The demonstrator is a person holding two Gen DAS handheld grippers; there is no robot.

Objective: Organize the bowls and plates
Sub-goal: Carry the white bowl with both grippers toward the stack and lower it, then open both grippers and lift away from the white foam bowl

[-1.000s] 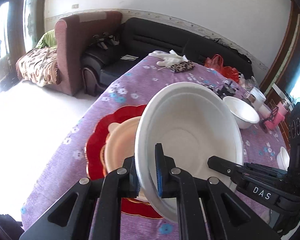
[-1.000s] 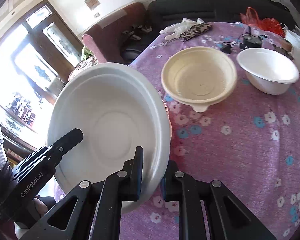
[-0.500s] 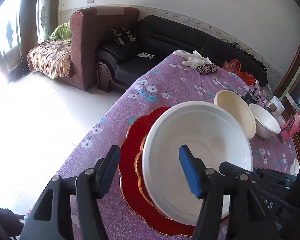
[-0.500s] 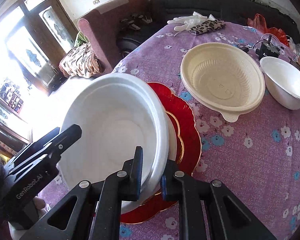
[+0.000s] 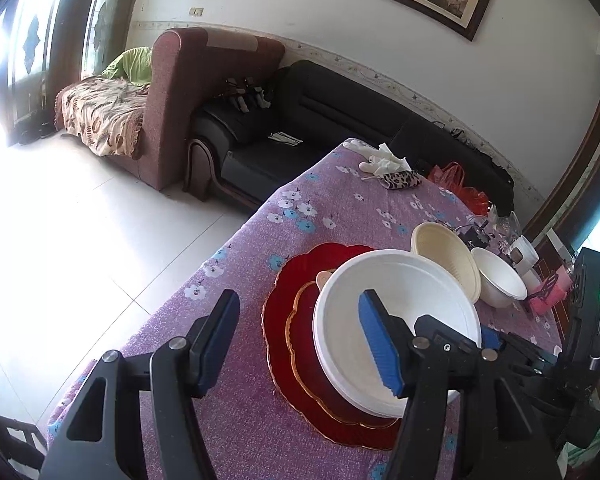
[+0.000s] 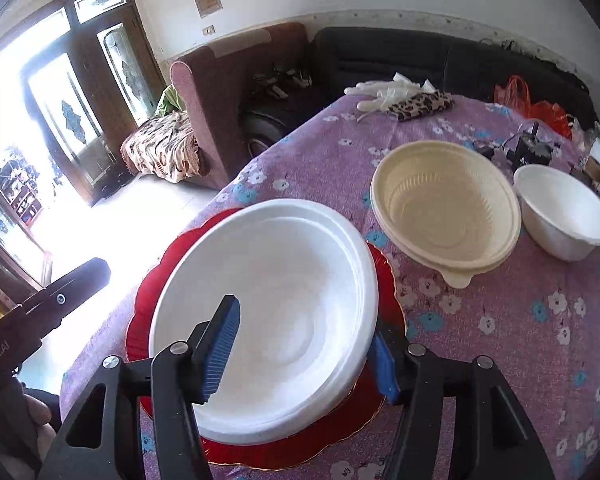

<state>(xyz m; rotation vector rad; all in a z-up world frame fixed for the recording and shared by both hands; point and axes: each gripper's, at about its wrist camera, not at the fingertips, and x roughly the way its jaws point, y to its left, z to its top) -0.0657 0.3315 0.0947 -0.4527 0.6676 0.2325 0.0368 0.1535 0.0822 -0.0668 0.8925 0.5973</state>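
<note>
A white foam plate (image 6: 284,288) rests on a peach dish (image 5: 324,278), which sits on the stacked red plates (image 5: 288,320) near the table's left edge. My right gripper (image 6: 302,356) straddles the plate's near rim, one blue pad inside and one outside; its jaws are opening and neither pad presses on the rim. My left gripper (image 5: 300,340) stands open beside the plate's left side, holding nothing. One of its fingers (image 6: 80,276) shows at the left of the right wrist view. Behind the stack are a cream bowl (image 6: 444,216) and a smaller white bowl (image 6: 564,216).
The purple flowered tablecloth (image 6: 480,312) covers the table. White gloves (image 6: 384,90), a leopard-print pouch (image 6: 420,105), a red bag (image 6: 528,100) and cups (image 5: 524,256) lie at the far end. A black sofa (image 5: 300,128) and an armchair stand beyond, over white floor to the left.
The white plate came down onto the peach dish on the red plates. The left gripper let go first and drew off to the left; the right gripper's jaws have now parted too.
</note>
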